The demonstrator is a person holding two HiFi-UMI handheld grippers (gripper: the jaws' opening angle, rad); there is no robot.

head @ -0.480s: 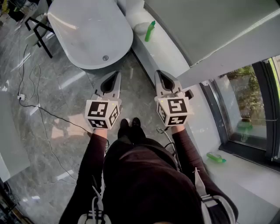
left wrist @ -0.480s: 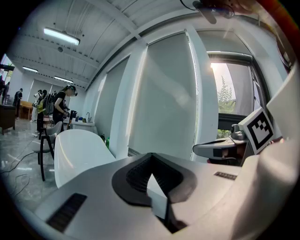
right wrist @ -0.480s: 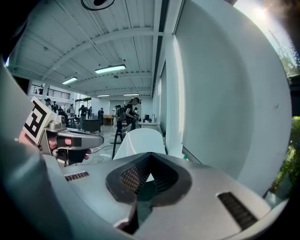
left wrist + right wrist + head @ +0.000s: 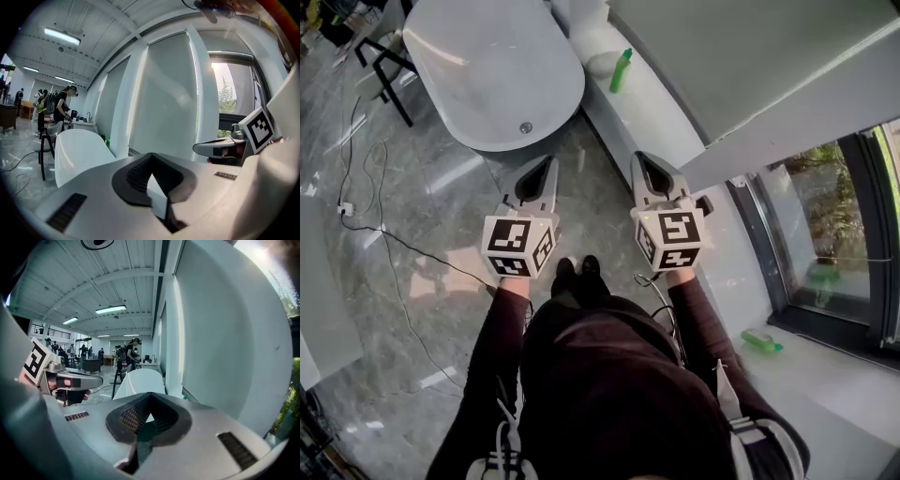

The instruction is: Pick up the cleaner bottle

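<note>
The green cleaner bottle point(image 4: 622, 68) stands on a white ledge point(image 4: 656, 112) beside the bathtub, far ahead of both grippers. In the left gripper view it is a small green speck point(image 4: 107, 139) past the tub. My left gripper point(image 4: 550, 159) and right gripper point(image 4: 638, 157) are held side by side over the floor, pointing toward the tub and ledge. Both are shut with nothing between the jaws. In each gripper view the jaws meet at the tip, left gripper point(image 4: 151, 157) and right gripper point(image 4: 149, 396).
A white bathtub point(image 4: 487, 66) fills the upper left, with a black stool point(image 4: 382, 58) beside it. Cables point(image 4: 394, 246) trail over the grey marble floor. A second green bottle point(image 4: 762, 340) lies on the window sill at the lower right. People stand far off point(image 4: 61, 105).
</note>
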